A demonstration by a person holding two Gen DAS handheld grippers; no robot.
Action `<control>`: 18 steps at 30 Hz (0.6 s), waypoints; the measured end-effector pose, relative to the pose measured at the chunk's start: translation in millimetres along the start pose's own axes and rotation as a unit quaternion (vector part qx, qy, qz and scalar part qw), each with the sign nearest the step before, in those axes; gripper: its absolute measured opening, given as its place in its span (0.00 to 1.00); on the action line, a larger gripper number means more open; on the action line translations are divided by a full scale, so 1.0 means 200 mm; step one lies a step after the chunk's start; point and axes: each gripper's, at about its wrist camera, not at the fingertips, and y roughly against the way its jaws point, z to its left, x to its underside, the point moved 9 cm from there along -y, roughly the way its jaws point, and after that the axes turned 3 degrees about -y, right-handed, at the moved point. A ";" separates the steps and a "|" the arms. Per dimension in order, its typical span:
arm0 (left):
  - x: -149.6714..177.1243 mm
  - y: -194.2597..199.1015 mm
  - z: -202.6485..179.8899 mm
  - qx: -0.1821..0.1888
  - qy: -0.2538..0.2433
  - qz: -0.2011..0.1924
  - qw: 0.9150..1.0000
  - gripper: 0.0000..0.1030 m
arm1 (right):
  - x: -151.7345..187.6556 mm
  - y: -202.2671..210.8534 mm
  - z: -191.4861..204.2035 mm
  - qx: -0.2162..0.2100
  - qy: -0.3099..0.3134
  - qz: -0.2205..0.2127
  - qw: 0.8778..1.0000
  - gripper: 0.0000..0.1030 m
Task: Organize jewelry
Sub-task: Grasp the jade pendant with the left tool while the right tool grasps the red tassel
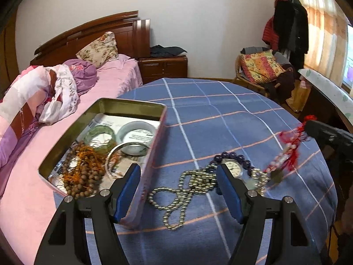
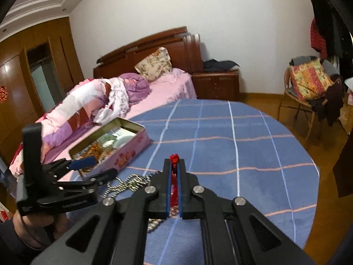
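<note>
A pink tin box [image 1: 152, 154] stands on the blue checked tablecloth [image 1: 220, 114]. It holds two jade bangles [image 1: 134, 134], a metal bangle [image 1: 110, 161] and brown wooden beads [image 1: 86, 174]. On the cloth lie a silver bead chain [image 1: 176, 198], a watch [image 1: 234, 167] and dark purple beads [image 1: 231, 155]. My left gripper [image 1: 178, 174] is open above the chain, beside the box. My right gripper [image 2: 174, 165] is shut on a red tasselled charm [image 2: 174, 159], which hangs above the cloth in the left wrist view [image 1: 286, 152]. The box [image 2: 123, 152] and left gripper [image 2: 97, 167] show in the right wrist view.
A bed with pink bedding [image 1: 106, 92] lies left of the table. A wooden nightstand [image 1: 163, 66] stands behind, and a chair with a patterned cushion [image 1: 260, 66] at the back right. A desk edge [image 1: 326, 92] is at the right.
</note>
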 end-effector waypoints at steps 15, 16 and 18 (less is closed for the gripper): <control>0.05 -0.07 -0.30 0.069 -0.087 0.019 0.994 0.69 | 0.23 -0.07 -0.21 0.038 -0.026 0.085 0.995 0.47; 0.06 -0.08 -0.31 0.078 -0.087 0.023 0.993 0.69 | 0.25 -0.06 -0.18 0.034 -0.022 0.091 0.995 0.47; 0.08 -0.09 -0.33 0.089 -0.088 0.032 0.992 0.69 | 0.30 -0.06 -0.14 0.031 -0.003 0.105 0.994 0.46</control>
